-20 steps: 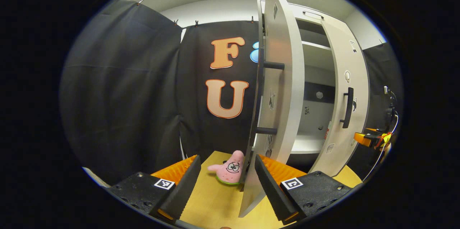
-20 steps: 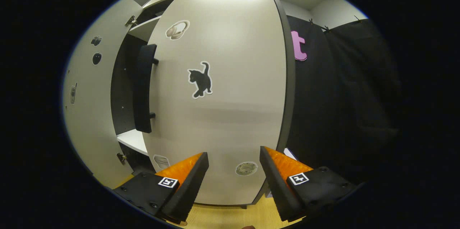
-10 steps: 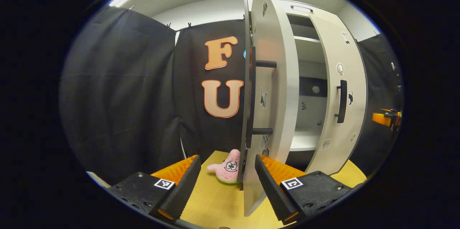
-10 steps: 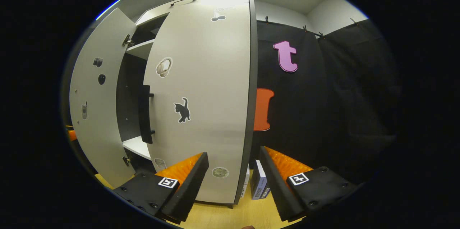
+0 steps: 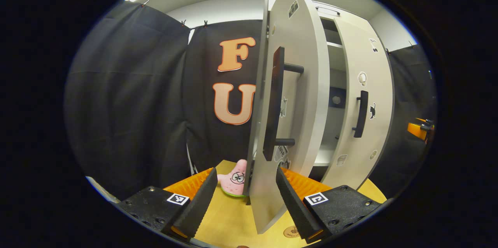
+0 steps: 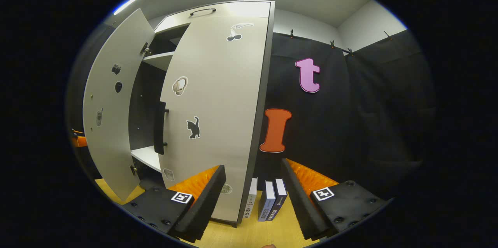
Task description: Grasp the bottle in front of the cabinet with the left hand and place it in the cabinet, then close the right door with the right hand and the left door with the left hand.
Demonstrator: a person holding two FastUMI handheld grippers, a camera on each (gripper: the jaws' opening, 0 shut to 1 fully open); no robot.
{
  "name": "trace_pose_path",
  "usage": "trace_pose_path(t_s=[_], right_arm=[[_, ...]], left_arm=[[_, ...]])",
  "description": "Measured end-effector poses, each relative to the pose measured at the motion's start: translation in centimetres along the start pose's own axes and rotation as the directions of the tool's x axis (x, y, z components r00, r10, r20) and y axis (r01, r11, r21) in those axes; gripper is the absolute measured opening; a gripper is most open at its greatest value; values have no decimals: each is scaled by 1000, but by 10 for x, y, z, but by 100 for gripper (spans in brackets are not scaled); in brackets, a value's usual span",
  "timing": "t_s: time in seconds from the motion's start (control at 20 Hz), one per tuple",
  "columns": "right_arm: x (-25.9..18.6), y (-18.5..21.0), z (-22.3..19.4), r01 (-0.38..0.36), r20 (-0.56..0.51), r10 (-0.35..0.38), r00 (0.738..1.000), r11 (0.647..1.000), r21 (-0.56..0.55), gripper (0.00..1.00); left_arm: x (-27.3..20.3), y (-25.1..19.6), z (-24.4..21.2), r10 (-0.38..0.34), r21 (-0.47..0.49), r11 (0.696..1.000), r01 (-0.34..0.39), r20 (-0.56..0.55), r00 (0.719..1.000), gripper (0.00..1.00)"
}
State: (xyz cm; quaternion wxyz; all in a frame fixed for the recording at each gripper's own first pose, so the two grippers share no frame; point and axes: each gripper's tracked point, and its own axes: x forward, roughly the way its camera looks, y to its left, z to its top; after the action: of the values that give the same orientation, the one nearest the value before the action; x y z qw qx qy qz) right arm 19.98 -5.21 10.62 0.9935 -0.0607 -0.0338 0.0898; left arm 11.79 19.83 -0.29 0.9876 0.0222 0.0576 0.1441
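In your left gripper view, L to R: pink star plush toy sits on the yellow tabletop, partly behind the edge of the left door. Your left gripper has its fingers spread wide w/ nothing between the pads; the door's lower edge stands just ahead of the gap. That door is ajar, its black handle facing you. Past it, cabinet interior w/ a white shelf, then the right door, almost closed. Bottle: can't make it out inside.

In your right gripper view, L to R: left door swung open, dark interior w/ shelves, then right door nearly flush. Your right gripper is spread apart, holding nothing, its left finger just beside the door's bottom corner; contact can't be told. Three books stand upright btw the fingers, against the cabinet's side.
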Motion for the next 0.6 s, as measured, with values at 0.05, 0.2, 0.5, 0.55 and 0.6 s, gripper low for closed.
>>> trace_pose_path(t_s=[0.05, 0.2, 0.5, 0.55, 0.6], right_arm=[[-3, -2, -1, -4, -4, 4, 1000, 1000, 7, 96], [-12, -14, -4, 4, -11, -4, 1000, 1000, 17, 89], [-38, -47, -5, 47, -1, -47, 999, 999, 0, 96], [-41, -55, -6, 62, -1, -62, 998, 998, -6, 96], [-45, -62, -7, 75, -3, -75, 997, 997, -7, 96]], left_arm=[[3, -9, -1, -19, -5, 1000, 19, -3, 1000, 93], [12, -38, -4, -73, -15, 997, 73, -6, 997, 89], [59, -104, -4, -167, -12, 986, 167, 23, 986, 93], [69, -120, -6, -201, -25, 979, 201, 24, 979, 93], [78, -136, -6, -222, -34, 974, 223, 26, 975, 90]])
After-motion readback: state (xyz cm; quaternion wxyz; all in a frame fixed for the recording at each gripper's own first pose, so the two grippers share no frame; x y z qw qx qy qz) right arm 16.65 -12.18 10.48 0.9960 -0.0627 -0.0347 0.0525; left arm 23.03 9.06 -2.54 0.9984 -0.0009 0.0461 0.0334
